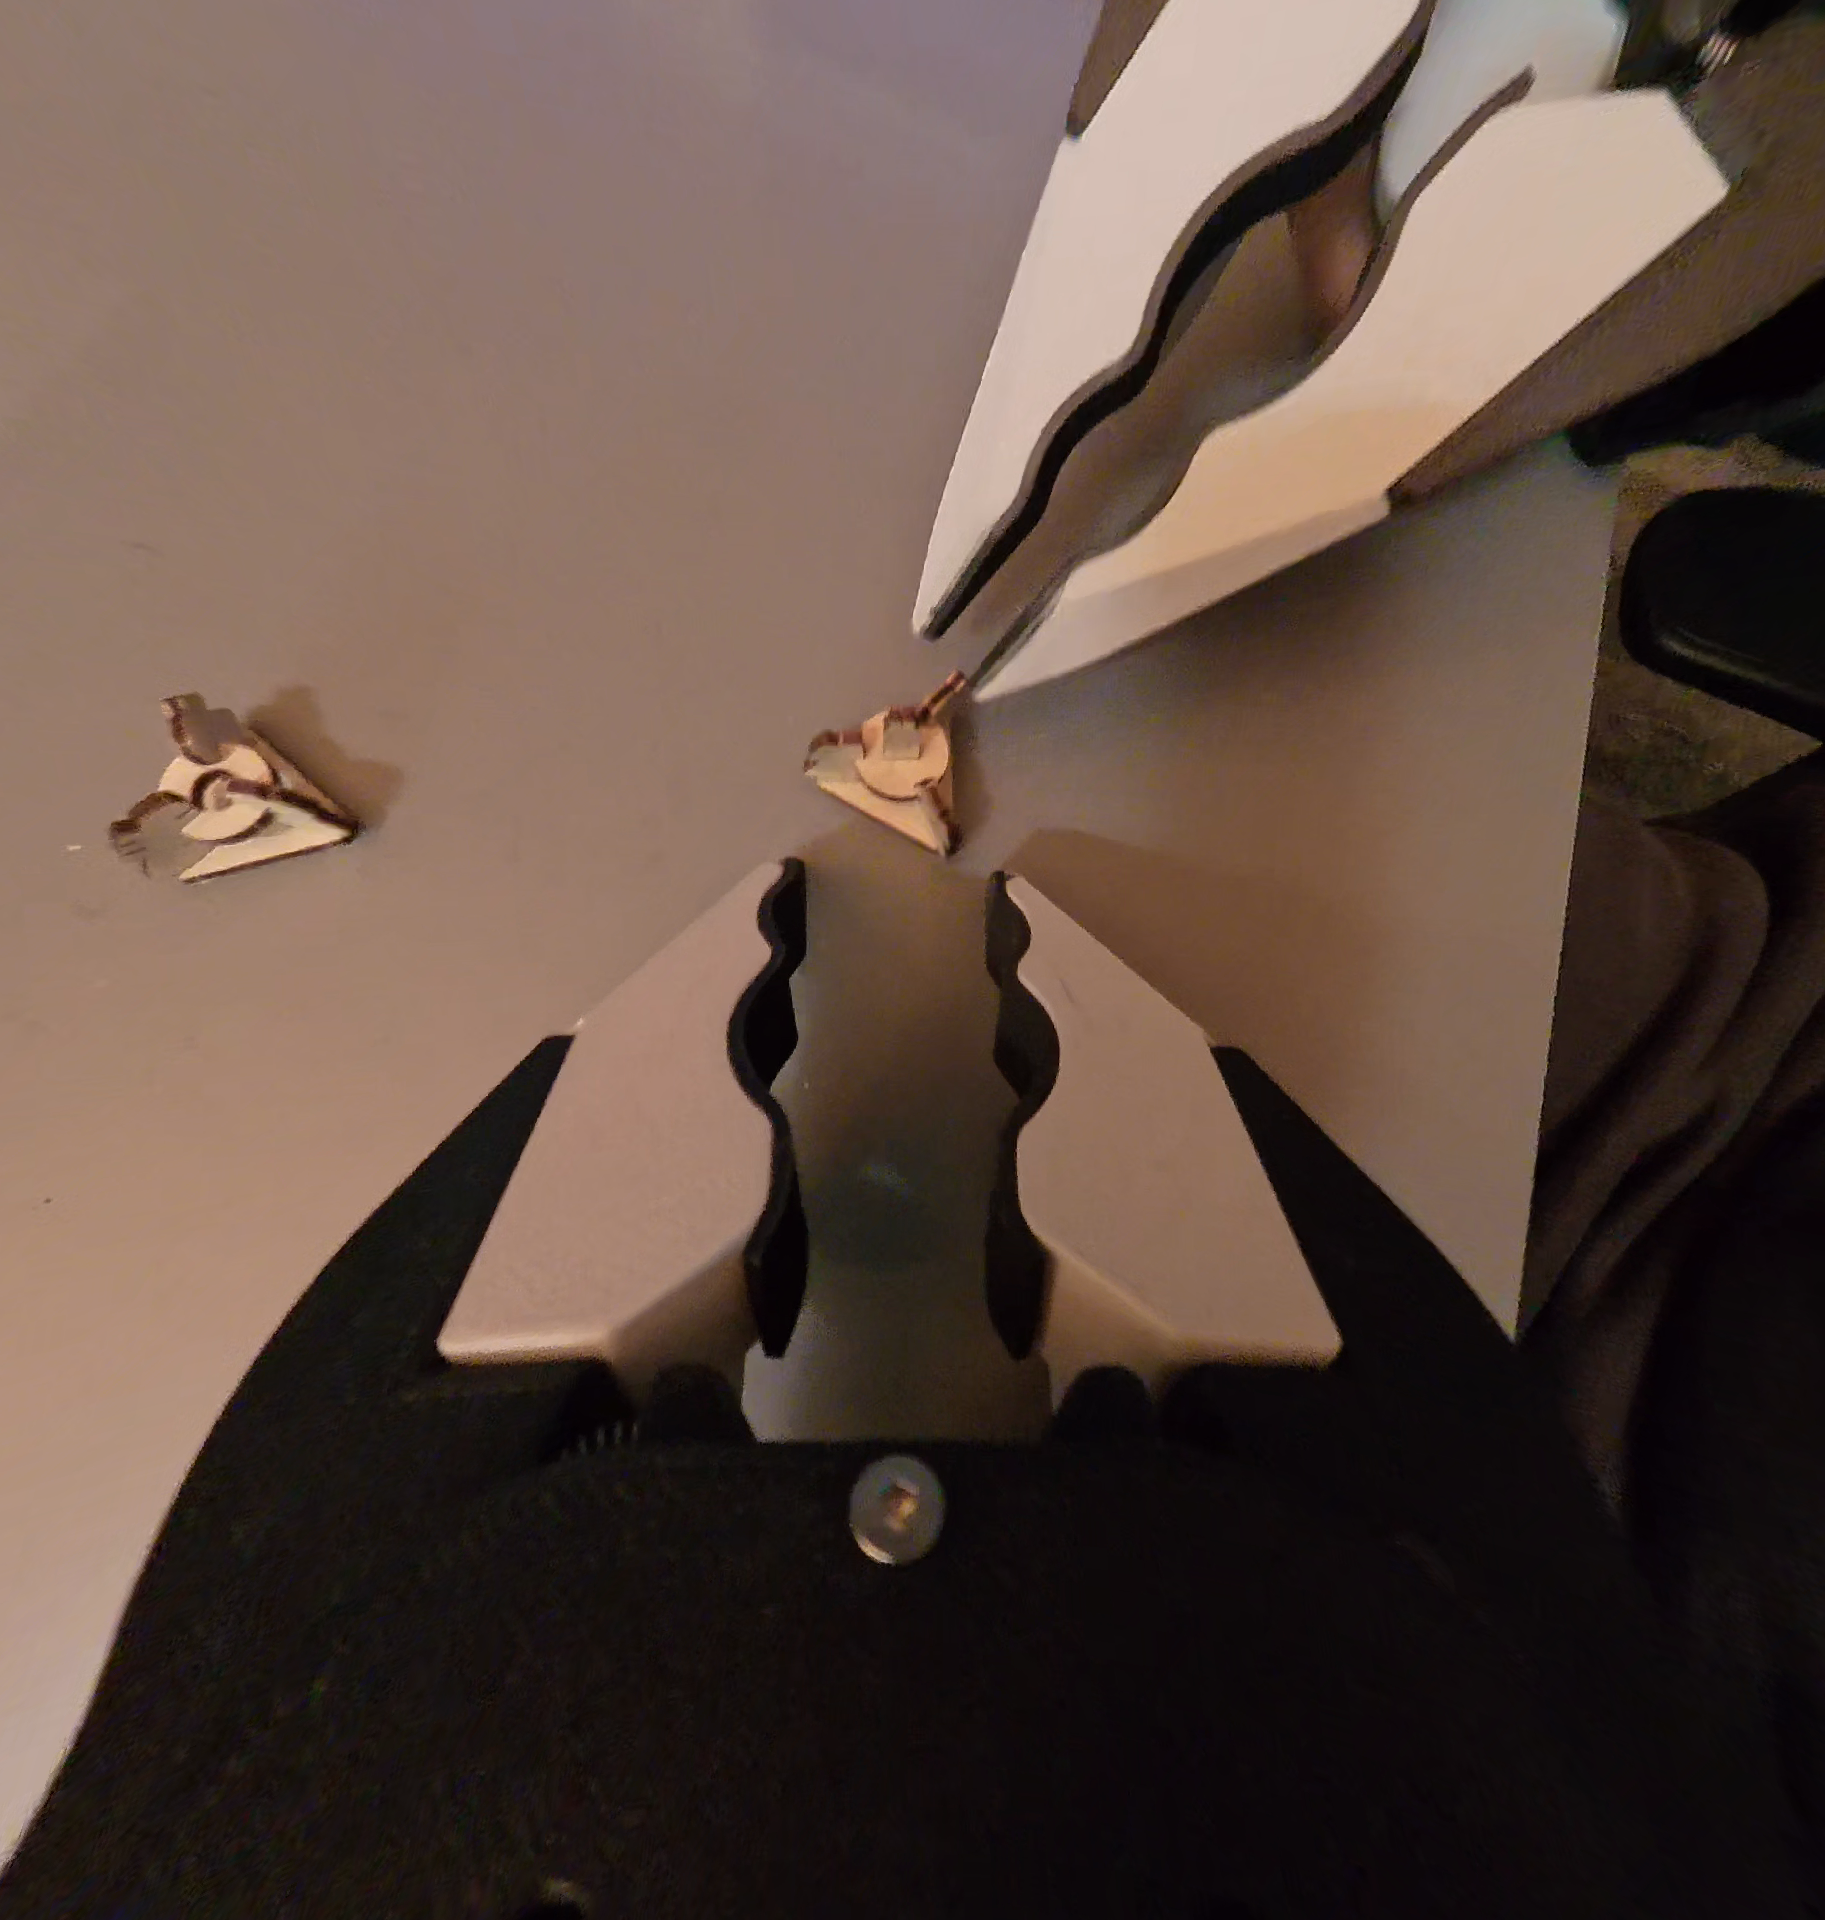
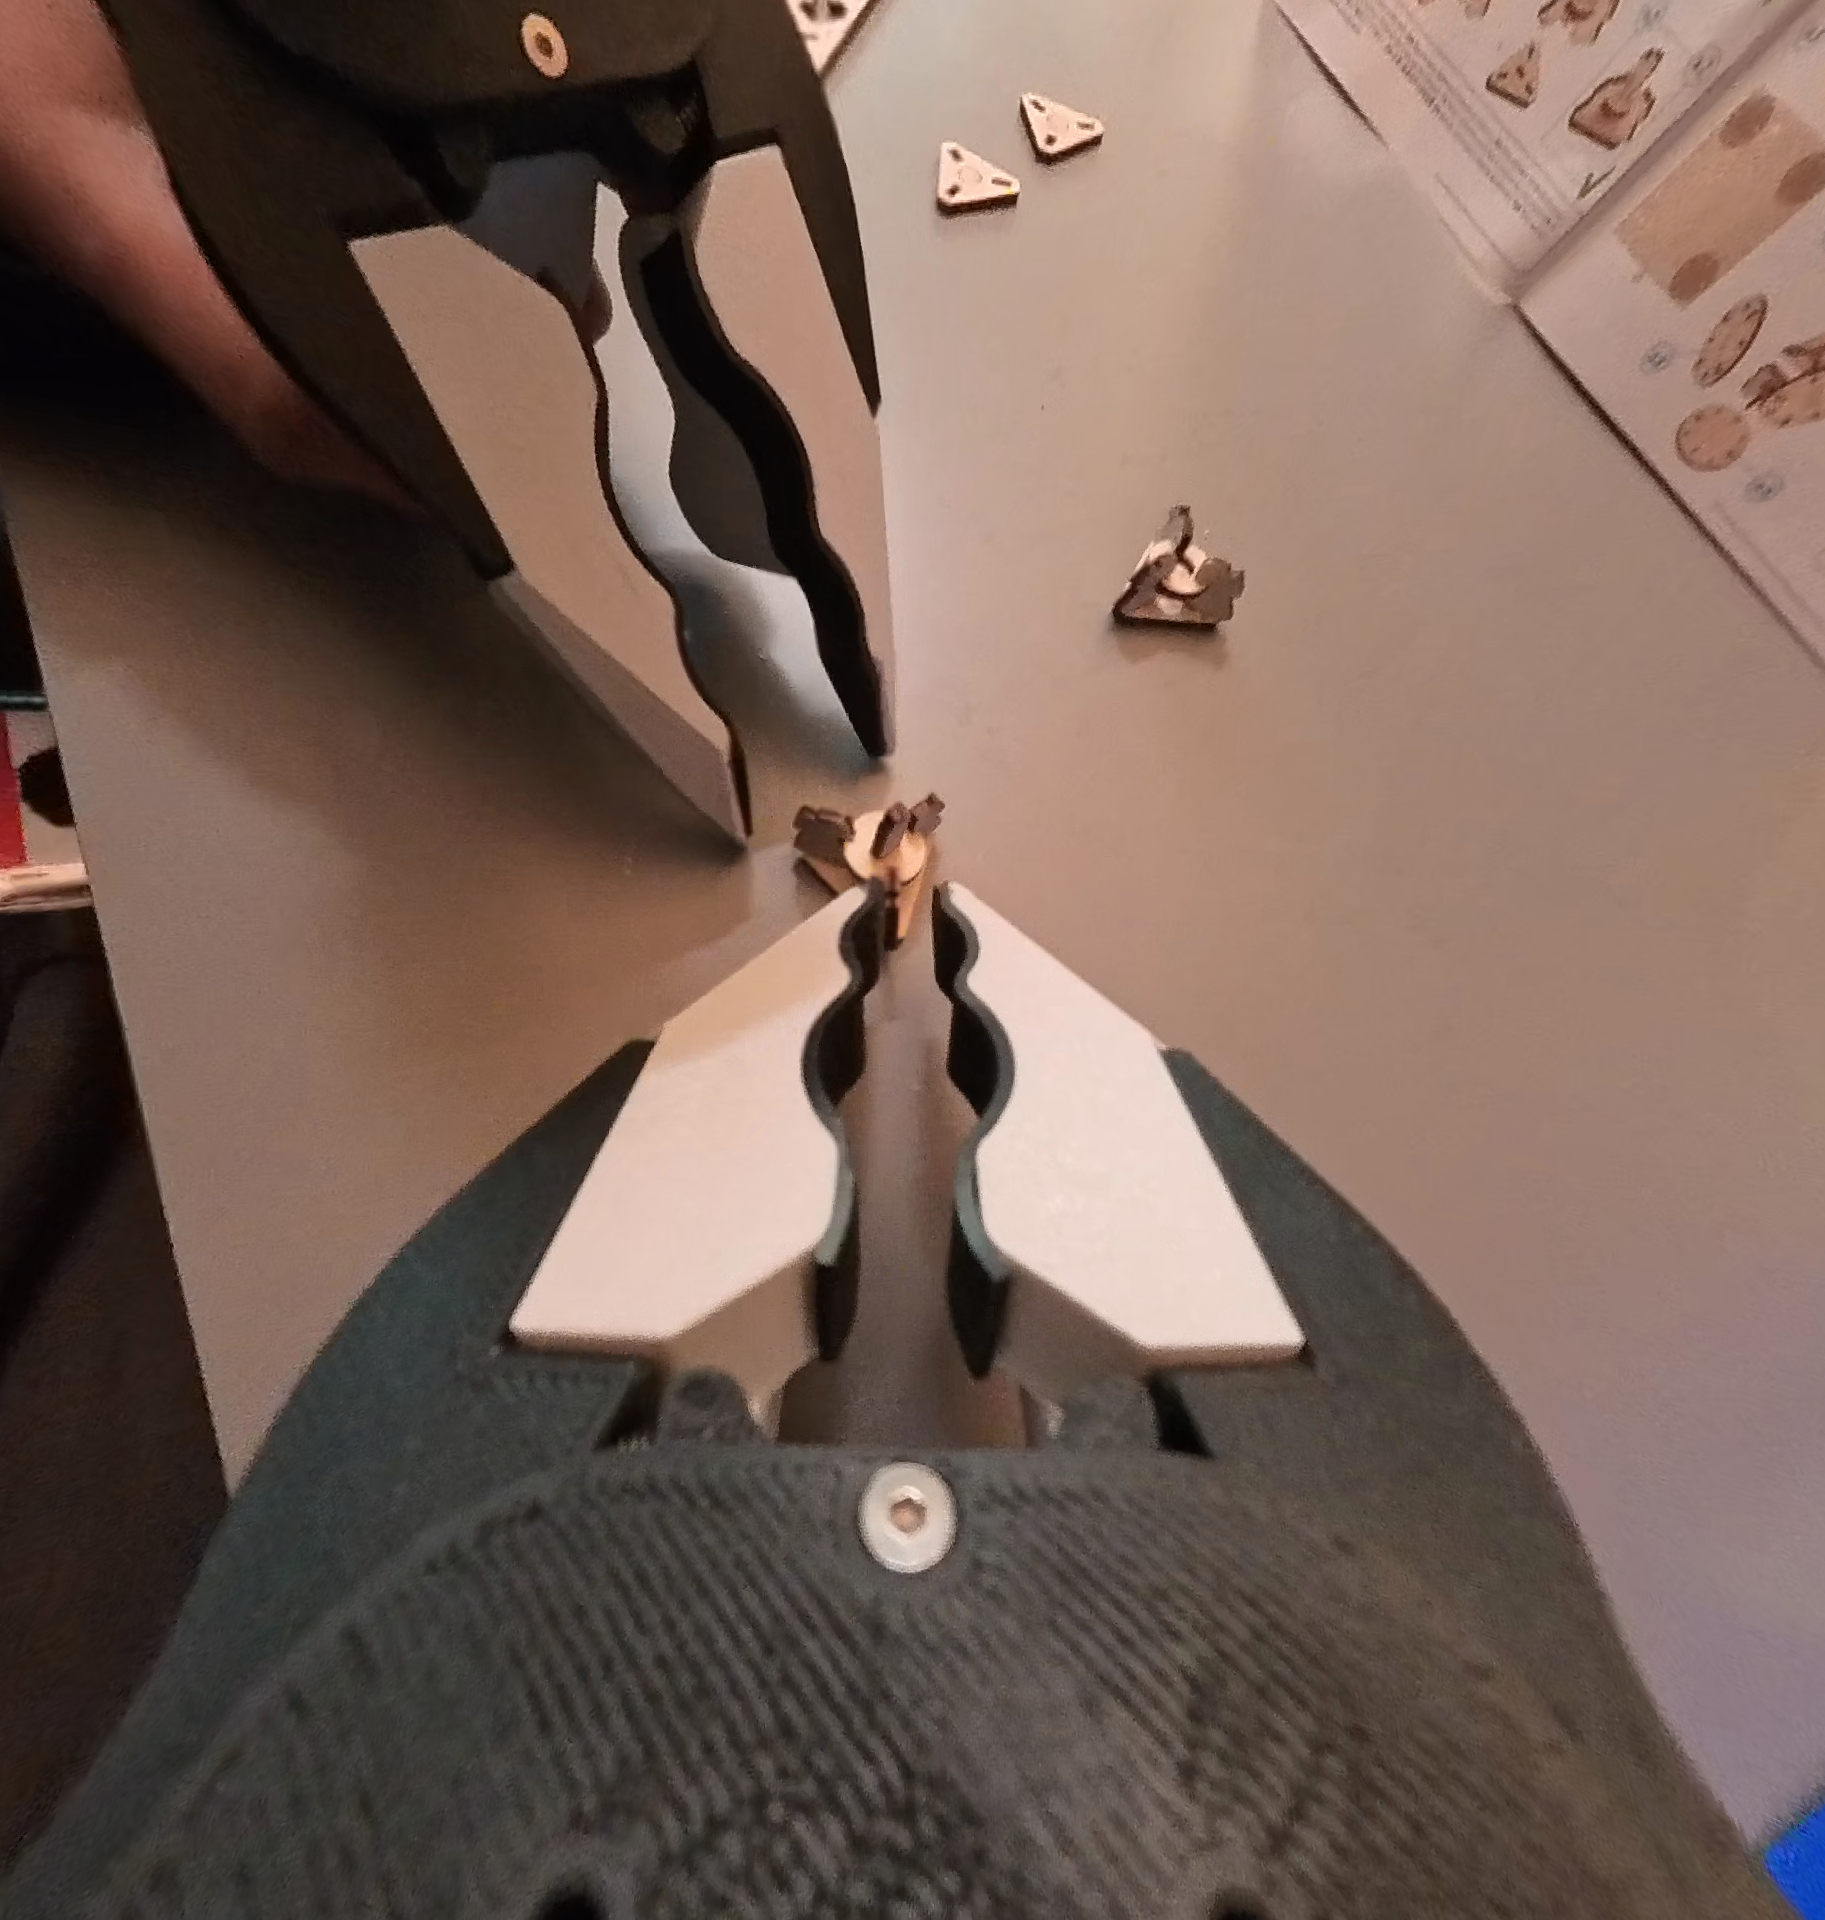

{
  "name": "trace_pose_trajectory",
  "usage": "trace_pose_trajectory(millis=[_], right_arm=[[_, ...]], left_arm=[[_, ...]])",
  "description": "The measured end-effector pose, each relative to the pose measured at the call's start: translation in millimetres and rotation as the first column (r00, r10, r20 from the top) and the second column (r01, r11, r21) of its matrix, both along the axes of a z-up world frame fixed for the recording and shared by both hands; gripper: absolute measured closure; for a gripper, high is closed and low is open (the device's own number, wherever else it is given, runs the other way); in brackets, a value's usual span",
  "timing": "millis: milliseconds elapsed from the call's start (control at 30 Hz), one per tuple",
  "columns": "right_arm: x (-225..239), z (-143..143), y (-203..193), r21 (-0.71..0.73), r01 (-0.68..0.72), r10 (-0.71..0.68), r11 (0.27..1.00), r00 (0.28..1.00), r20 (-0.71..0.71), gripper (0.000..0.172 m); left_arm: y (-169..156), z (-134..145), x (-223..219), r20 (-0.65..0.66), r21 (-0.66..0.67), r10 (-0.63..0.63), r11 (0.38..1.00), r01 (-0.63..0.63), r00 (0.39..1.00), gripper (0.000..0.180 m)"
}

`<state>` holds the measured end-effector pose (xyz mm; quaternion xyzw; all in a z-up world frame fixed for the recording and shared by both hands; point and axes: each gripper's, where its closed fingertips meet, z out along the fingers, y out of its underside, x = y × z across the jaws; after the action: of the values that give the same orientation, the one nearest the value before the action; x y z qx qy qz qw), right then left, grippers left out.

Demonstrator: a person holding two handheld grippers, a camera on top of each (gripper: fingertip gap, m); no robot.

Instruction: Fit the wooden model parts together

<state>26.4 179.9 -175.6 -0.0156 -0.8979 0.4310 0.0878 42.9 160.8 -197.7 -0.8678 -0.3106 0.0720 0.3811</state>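
small triangular laser-cut wooden piece point(image 1: 892, 774) flat on the grey tabletop point(image 1: 472, 416), pegs up, between both tools

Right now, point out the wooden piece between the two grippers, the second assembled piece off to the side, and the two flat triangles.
Wooden piece point(image 1: 892, 774): left wrist view, its round centre disc.
Second assembled piece point(image 1: 227, 805): left wrist view, its middle.
Two flat triangles point(image 2: 975, 182): right wrist view, face of the nearer one.
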Motion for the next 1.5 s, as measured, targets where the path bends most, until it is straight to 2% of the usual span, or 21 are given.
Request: trace_pose_trajectory(millis=[67, 200, 267, 333, 400, 467, 533, 633, 967, 1200, 1500], right_arm=[[0, 4, 1, -0.009, -0.011, 0.011, 1.0, 1.0, -0.006, 0.164], [1, 5, 2, -0.038, -0.032, 0.033, 0.999, 0.999, 0.02, 0.161], [-11, 9, 7, -0.036, -0.007, 0.006, 0.999, 0.999, -0.038, 0.16], [-28, 29, 12, -0.128, 0.048, -0.062, 0.991, 0.992, -0.106, 0.164], [-32, 52, 13, -0.288, 0.065, -0.082, 0.956, 0.995, -0.048, 0.168], [-27, 58, 11, -0.393, 0.058, -0.033, 0.918, 0.997, 0.07, 0.172], [-33, 45, 16, -0.371, 0.101, -0.061, 0.923, 0.991, 0.119, 0.172], [-33, 50, 20, -0.4, 0.101, -0.07, 0.911, 0.993, 0.091, 0.172], [-17, 30, 9, -0.268, 0.011, -0.004, 0.963, 1.0, 0.024, 0.172], [3, -4, 5, -0.059, -0.09, 0.095, 0.994, 0.992, 0.082, 0.172], [1, -5, 5, -0.057, -0.072, 0.078, 0.996, 0.992, 0.102, 0.172]], left_arm=[[-5, 4, 2, 0.002, 0.026, -0.015, 1.0, 0.015, 1.0, 0.148], [2, 18, 6, 0.02, 0.169, -0.051, 0.985, 0.047, 0.999, 0.147], [3, 17, 7, 0.02, 0.179, -0.049, 0.983, 0.044, 0.999, 0.147], [0, 18, 4, -0.004, 0.166, -0.033, 0.985, 0.033, 0.999, 0.147], [-3, 23, 1, -0.039, 0.181, -0.011, 0.983, 0.018, 0.999, 0.148], [-4, 27, 0, -0.042, 0.211, -0.008, 0.977, 0.016, 0.999, 0.149], [-3, 27, 2, -0.024, 0.224, -0.015, 0.974, 0.02, 1.0, 0.152], [-1, 23, 5, 0.006, 0.218, -0.027, 0.976, 0.025, 1.0, 0.152], [0, 0, 3, 0.004, 0.027, -0.008, 1.0, 0.008, 1.0, 0.155], [6, 2, 7, 0.02, 0.06, -0.033, 0.998, 0.032, 0.999, 0.154], [15, 2, -4, 0.08, 0.105, 0.039, 0.993, -0.048, 0.996, 0.154]])
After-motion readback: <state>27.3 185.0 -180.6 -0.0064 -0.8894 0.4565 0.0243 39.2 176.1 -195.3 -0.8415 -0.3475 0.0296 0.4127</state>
